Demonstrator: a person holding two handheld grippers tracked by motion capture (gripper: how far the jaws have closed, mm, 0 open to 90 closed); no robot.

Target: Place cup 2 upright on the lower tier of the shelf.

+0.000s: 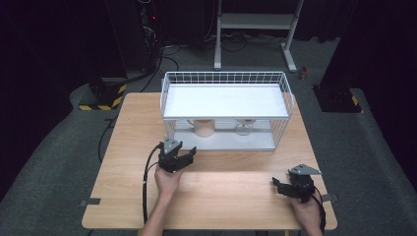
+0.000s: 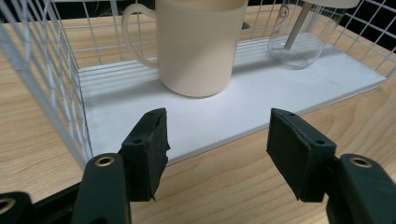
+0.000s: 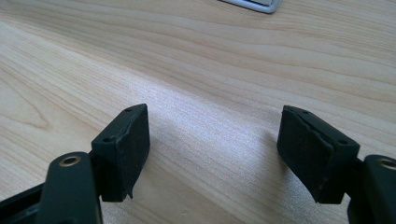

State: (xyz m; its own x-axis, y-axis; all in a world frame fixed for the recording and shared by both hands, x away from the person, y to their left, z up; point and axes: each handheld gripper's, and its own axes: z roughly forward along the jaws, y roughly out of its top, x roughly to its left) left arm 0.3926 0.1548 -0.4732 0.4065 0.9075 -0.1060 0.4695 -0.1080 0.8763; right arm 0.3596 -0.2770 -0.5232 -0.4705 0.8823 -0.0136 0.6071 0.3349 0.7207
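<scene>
Claws of both hands stand released, nothing between their jaws. Left claw (image 1: 186, 158) hovers over the wooden counter (image 1: 231, 189) just in front of the open side of a white wire rack (image 1: 225, 78); in the left gripper view its two black pads (image 2: 148, 151) are spread apart, framing the front edge of the rack's white base board (image 2: 224, 112) without touching it. Directly beyond the gap stands a cream mug (image 2: 198, 44), upright on the base board in the rack's lower level, its handle turned to the left of that view. A clear glass (image 2: 299, 44) stands farther right on the same board, apart from the mug, with a pale stick-like part leaning inside it; what this part is cannot be told. In the high view the mug (image 1: 204, 128) and the glass (image 1: 244, 129) sit under the rack's white upper shelf (image 1: 223, 101).

Right claw (image 1: 279, 184) rests low near the counter's right front corner, well apart from the rack. In the right gripper view its pads (image 3: 123, 149) are held wide over bare wood. A person's hand grips each tool from the counter's near edge, and a black cable (image 1: 145, 187) trails from the left one.
</scene>
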